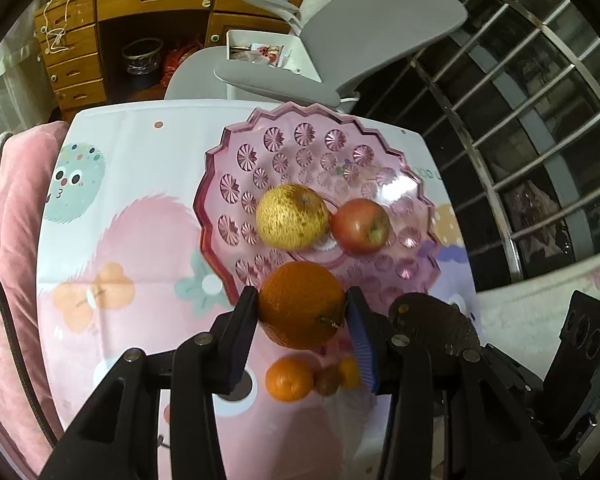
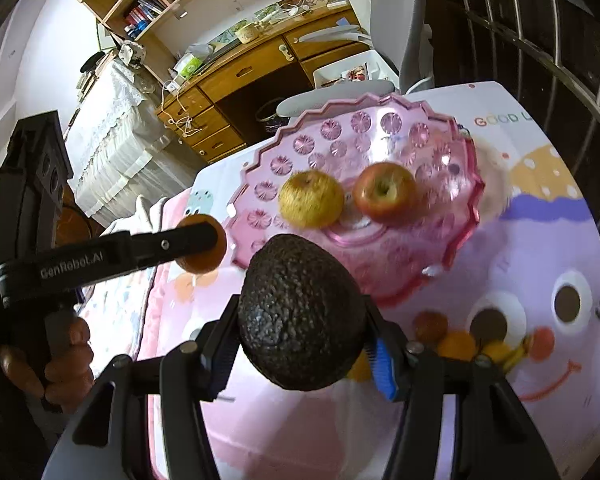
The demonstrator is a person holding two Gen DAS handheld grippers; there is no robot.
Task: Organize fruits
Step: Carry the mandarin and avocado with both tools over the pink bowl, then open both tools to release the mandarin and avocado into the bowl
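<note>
A pink cut-glass plate (image 1: 260, 148) (image 2: 444, 140) sits on the cartoon tablecloth, holding a speckled yellow pear (image 1: 291, 216) (image 2: 311, 199) and a red apple (image 1: 360, 226) (image 2: 385, 191) side by side. My left gripper (image 1: 302, 306) is shut on a large orange (image 1: 300, 304), held above the plate's near rim; the same orange (image 2: 202, 248) shows at the left of the right wrist view. My right gripper (image 2: 300, 316) is shut on a dark bumpy avocado (image 2: 300, 312), also in front of the plate. The avocado (image 1: 432, 320) shows at the right of the left wrist view.
Several small fruits lie on the cloth below the grippers: a small orange (image 1: 288, 378) and other small pieces (image 2: 456, 340). A grey chair (image 1: 340, 40) and a wooden desk (image 1: 140, 8) stand beyond the table. A metal window grille (image 1: 520, 120) runs along the right. Pink bedding (image 1: 12, 220) lies left.
</note>
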